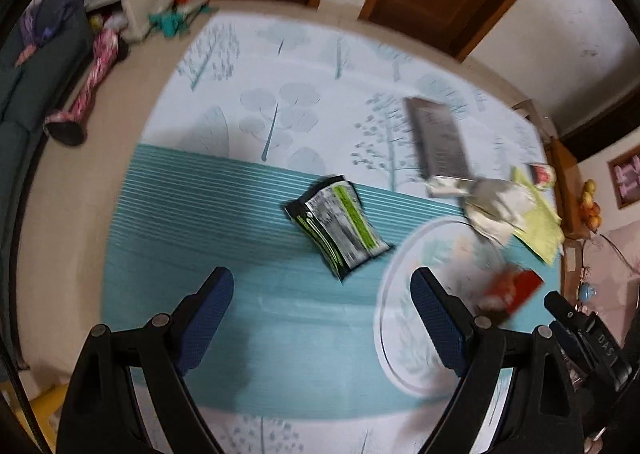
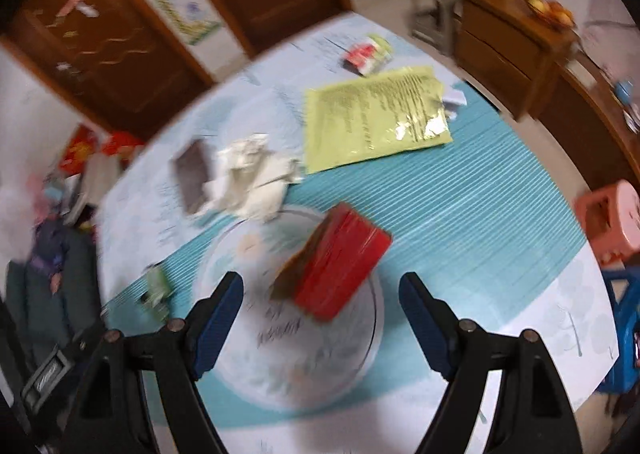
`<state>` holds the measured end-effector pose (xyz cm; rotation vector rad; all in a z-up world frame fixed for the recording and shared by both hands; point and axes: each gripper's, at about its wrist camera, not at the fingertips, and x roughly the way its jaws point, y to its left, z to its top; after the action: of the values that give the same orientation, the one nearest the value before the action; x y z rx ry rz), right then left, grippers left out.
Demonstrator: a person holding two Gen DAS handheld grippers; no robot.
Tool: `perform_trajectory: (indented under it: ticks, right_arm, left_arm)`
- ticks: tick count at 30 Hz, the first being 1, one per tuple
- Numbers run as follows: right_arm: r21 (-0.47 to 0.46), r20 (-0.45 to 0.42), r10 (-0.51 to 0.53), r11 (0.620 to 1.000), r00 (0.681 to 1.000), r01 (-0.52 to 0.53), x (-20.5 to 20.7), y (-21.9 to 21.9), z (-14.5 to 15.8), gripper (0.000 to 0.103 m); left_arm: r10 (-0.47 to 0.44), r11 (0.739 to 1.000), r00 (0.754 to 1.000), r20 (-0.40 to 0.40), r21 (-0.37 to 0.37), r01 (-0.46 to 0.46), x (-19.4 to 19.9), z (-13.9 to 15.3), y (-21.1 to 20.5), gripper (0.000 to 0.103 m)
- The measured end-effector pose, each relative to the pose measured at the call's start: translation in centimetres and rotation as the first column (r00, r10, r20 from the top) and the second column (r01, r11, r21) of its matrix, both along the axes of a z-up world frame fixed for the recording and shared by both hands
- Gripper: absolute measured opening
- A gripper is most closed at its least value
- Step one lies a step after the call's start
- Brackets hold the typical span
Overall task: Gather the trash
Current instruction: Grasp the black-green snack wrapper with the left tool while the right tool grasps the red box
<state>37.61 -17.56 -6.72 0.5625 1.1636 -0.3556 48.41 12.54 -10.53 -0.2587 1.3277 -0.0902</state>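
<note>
On the round plate [image 2: 372,334] lies a light, stiff red box [image 2: 340,266]; right gripper [image 2: 320,318] gapes empty above it—pinch its narrow sides.

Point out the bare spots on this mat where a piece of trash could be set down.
Free: the teal band left of the green-black wrapper, and the striped teal stretch right of the red box, below the yellow sheet. Crowded: the cluster of crumpled white paper, dark box and yellow sheet.
</note>
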Motion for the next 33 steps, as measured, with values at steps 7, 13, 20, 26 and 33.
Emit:
perform_trajectory:
  ticks: [7,13,20,26,33]
  right_arm:
    - [-0.028,-0.158,-0.062,0.998,0.986,0.058,3.1,-0.1,-5.1,0.081]
    - [-0.004,-0.201,-0.049,0.999,0.978,0.049,3.5,0.5,-7.1,0.082]
    - [-0.046,-0.189,-0.029,0.999,0.982,0.02,3.3,0.7,-6.9,0.058]
    - [-0.002,-0.128,-0.01,1.0,0.992,0.009,1.5,0.3,-6.4,0.047]
    - [0.117,0.064,-0.01,0.993,0.998,0.002,-3.5,-0.9,-3.6,0.044]
  left_arm:
    - [0.079,0.997,0.989,-0.126,0.003,-0.079,3.9,-4.6,-0.5,0.089]
    - [0.064,0.998,0.982,-0.179,0.031,-0.059,5.0,-6.2,-1.9,0.087]
    - [0.009,0.994,0.985,-0.17,0.106,0.009,4.7,-6.7,-2.9,0.039]
    - [-0.065,0.993,0.989,-0.13,0.085,0.077,3.0,-6.6,-3.8,0.01]
    - [-0.162,0.983,0.986,-0.034,0.076,0.164,-0.9,-3.4,-5.0,0.009]
